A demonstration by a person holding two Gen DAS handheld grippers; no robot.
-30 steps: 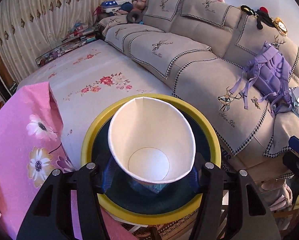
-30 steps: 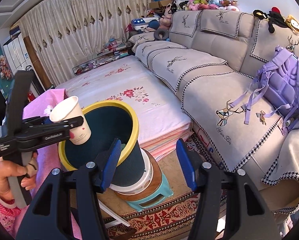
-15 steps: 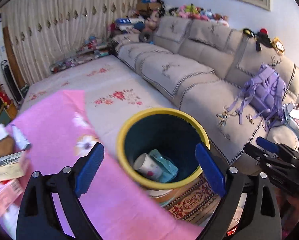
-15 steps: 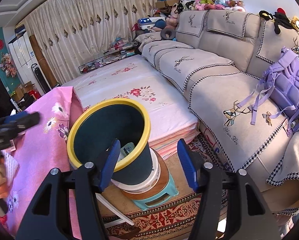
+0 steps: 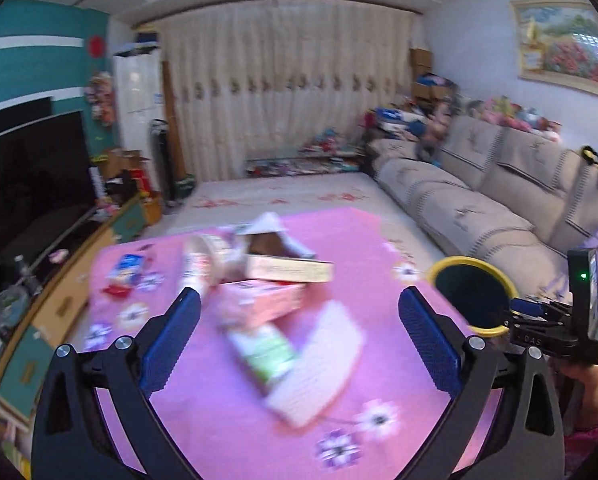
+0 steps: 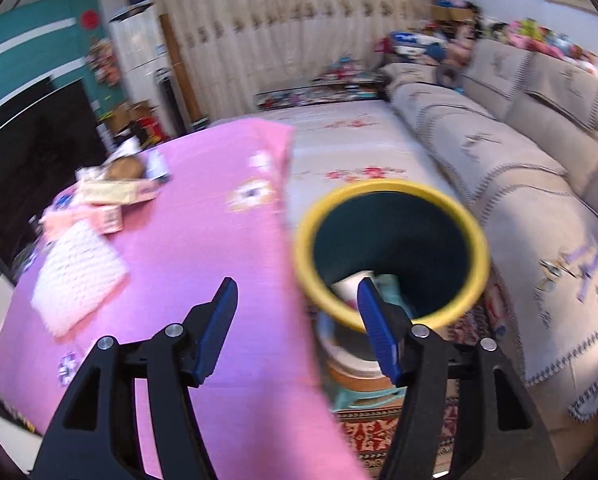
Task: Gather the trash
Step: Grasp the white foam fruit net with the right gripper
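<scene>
The left gripper (image 5: 299,330) has let go of the paper cup it held over the bin a second ago and has swung away to face the table; its jaws now stand wide apart with nothing between them. The cup (image 6: 349,286) lies at the bottom of the yellow-rimmed bin (image 6: 391,190), next to a pale teal scrap, though the right gripper's finger hides part of it. The right gripper (image 6: 295,324) is likewise spread and empty, hanging just in front of the bin's near rim, where it was half a second ago, but turned more toward the table. So one piece is collected and, by my judgement, the job is only partly done: left of the bin, on the pink flowered tablecloth (image 5: 227,412), a heap of trash remains. Both views are blurred by motion, yet a white ruled sheet (image 5: 315,364), a green-and-white pack (image 5: 269,354), a pink box (image 5: 265,300) and a flat cream box (image 5: 289,268) beyond it can be made out, with a second cup (image 5: 197,258) on its side farther from the bin. The left gripper points straight at this heap, so the next pick is probably from its near edge.
</scene>
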